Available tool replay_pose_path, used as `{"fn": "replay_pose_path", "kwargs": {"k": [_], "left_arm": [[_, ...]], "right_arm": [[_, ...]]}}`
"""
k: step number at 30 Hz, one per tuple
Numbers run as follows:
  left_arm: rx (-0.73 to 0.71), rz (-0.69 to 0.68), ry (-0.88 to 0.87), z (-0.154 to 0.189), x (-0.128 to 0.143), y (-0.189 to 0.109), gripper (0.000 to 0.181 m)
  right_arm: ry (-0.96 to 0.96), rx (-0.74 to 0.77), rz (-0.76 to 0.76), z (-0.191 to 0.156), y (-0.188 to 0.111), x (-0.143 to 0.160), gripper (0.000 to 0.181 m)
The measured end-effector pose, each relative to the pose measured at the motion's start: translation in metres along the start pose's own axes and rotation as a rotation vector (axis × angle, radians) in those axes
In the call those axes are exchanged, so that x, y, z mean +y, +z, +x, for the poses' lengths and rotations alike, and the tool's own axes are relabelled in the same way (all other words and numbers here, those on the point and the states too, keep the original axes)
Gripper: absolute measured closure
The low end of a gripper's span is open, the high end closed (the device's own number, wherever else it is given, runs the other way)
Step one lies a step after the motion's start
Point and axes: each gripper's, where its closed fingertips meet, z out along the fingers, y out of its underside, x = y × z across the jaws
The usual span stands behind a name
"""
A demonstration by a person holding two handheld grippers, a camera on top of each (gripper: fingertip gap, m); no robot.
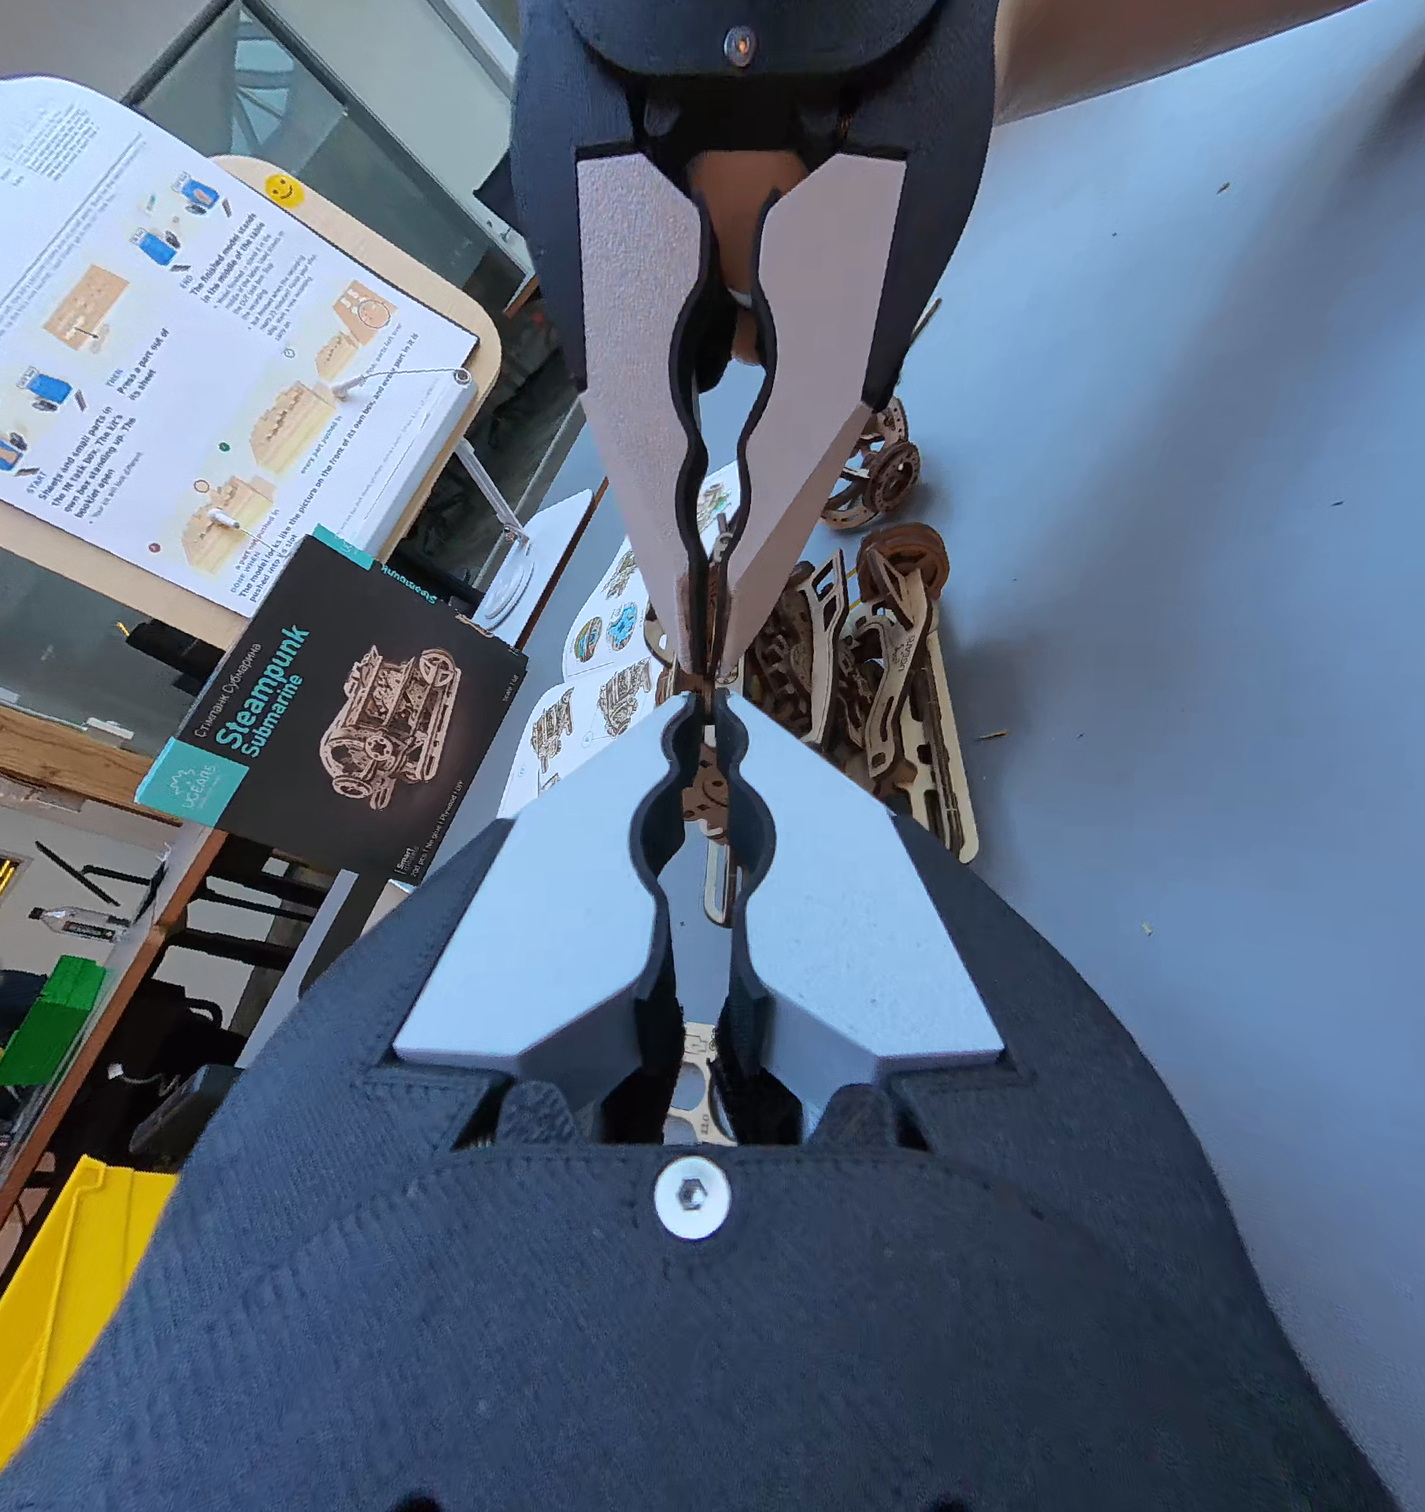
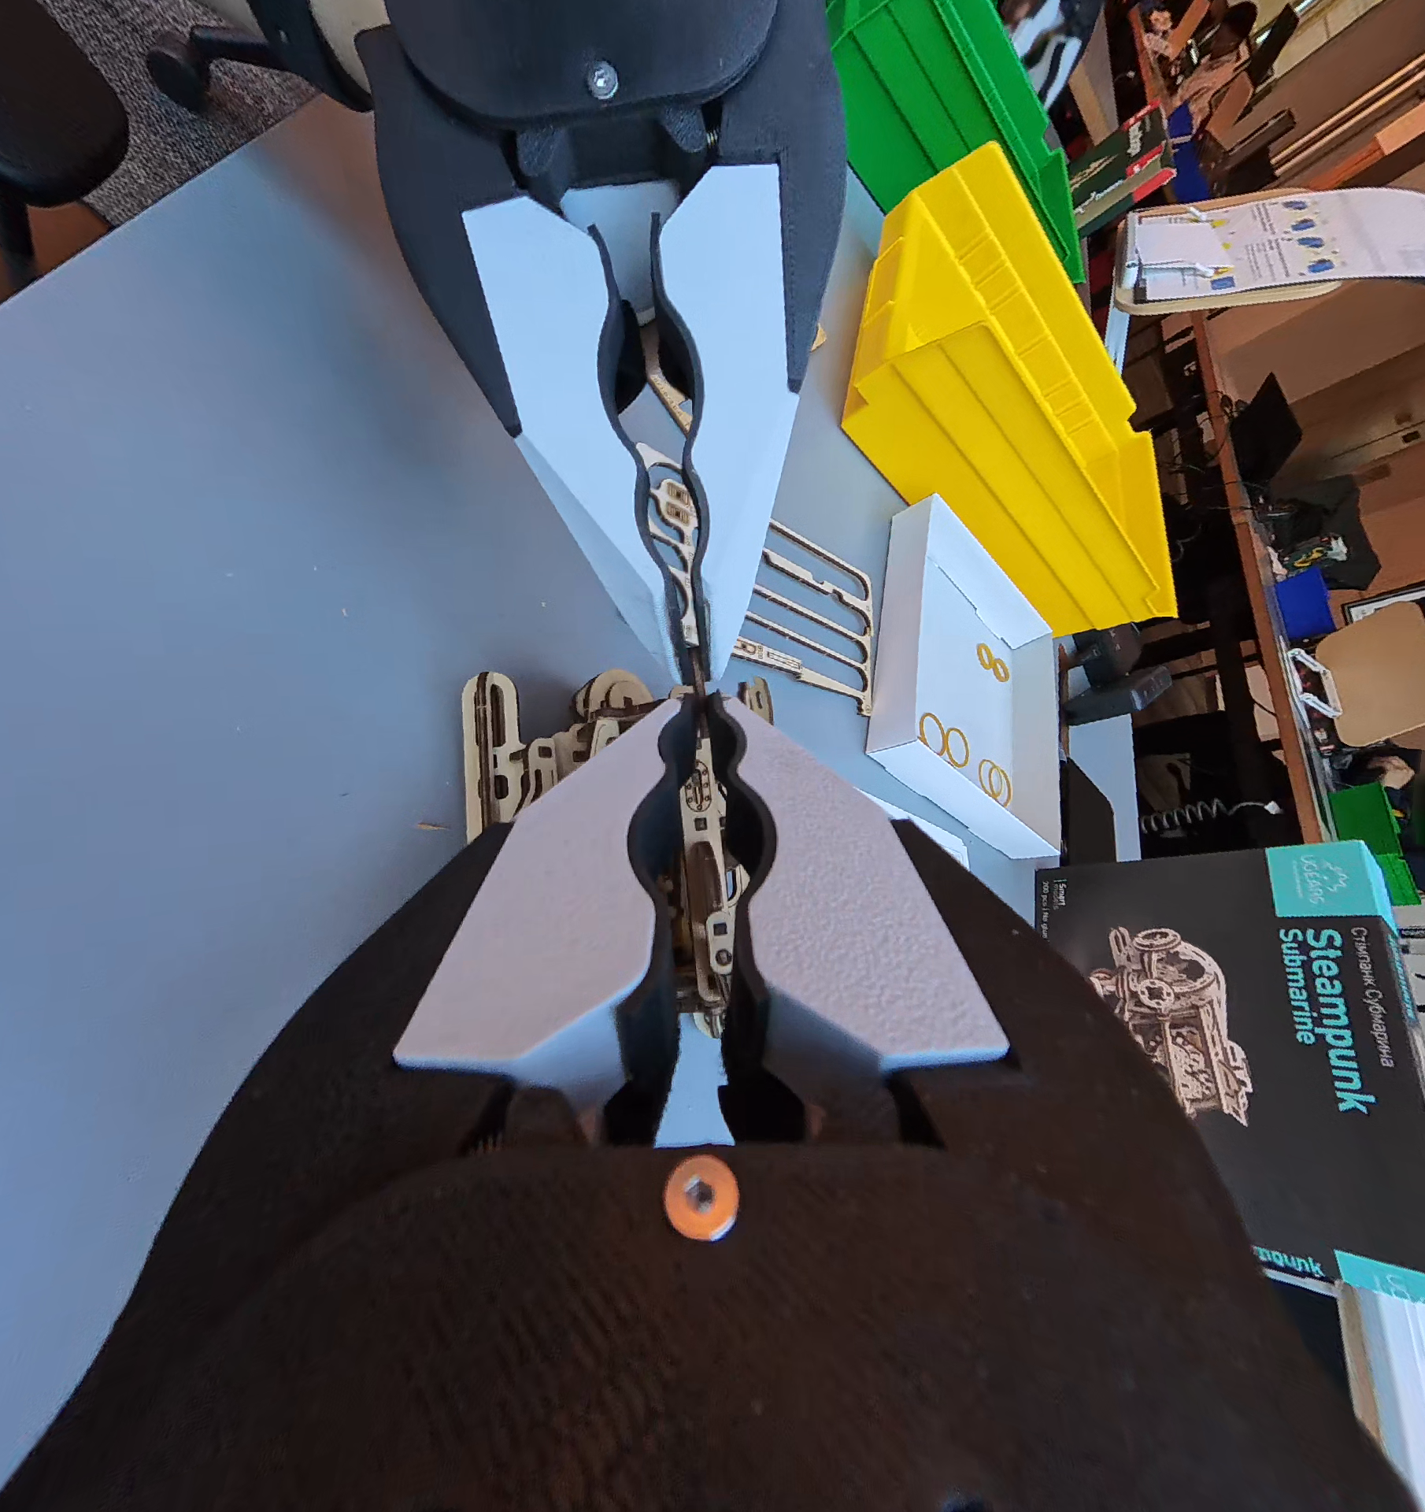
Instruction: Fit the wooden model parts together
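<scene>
- L gripper (image 1: 703, 702): fingers nearly together, tips pinching a small dark wooden part (image 1: 699, 683). A rounded brown bit of wood shows in the gap lower down, approx 6 o'clock from the tips.
- R gripper (image 2: 697, 694): fingers also narrow, pinched on a thin wooden piece (image 2: 698, 664) at the tips.
- The two grippers meet tip to tip in both views; whether they grip one shared part or two separate ones, can't tell.
- Wooden model assy (image 1: 873, 679) lies on the grey table (image 1: 1224, 654), just past the tips at approx 3 o'clock in L view. Wheel-like part (image 1: 889, 466) at approx 1 o'clock from it.
- In R view the model (image 2: 529, 761) sits at approx 9 o'clock of the tips; more of it shows through the finger gap.
- Cut-out plywood sheet (image 2: 807, 622) at approx 2 o'clock from R tips, flat on table.
- White tray (image 2: 922, 605) w/ yellow rings (image 2: 946, 744), approx 3 o'clock.
- Yellow bin (image 2: 1012, 458) and green bin (image 2: 946, 90) at approx 1 o'clock.
- Dark kit box (image 1: 333, 720) at 9 o'clock in L view, printed instruction sheet (image 1: 161, 344) on a stand at approx 10 o'clock.
- Open booklet (image 1: 603, 654) just beside L tips, approx 9 o'clock.
</scene>
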Motion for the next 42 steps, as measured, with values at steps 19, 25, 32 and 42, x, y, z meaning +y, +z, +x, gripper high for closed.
{"fn": "replay_pose_path", "kwargs": {"k": [19, 25, 32, 42], "left_arm": [[-0.044, 0.052, 0.205, 0.001, -0.005, -0.002, 0.180], [-0.018, 0.084, 0.179, 0.001, -0.001, 0.002, 0.180], [0.008, 0.078, 0.170, 0.006, 0.007, 0.003, 0.180], [0.000, 0.125, 0.137, 0.002, 0.003, 0.001, 0.180]], "right_arm": [[-0.038, 0.122, -0.071, -0.006, -0.005, -0.002, 0.172], [-0.083, 0.147, -0.099, -0.001, 0.000, 0.000, 0.181], [-0.119, 0.124, -0.141, -0.006, 0.005, 0.008, 0.181], [-0.129, 0.156, -0.132, 0.001, 0.002, 0.004, 0.173]]}}
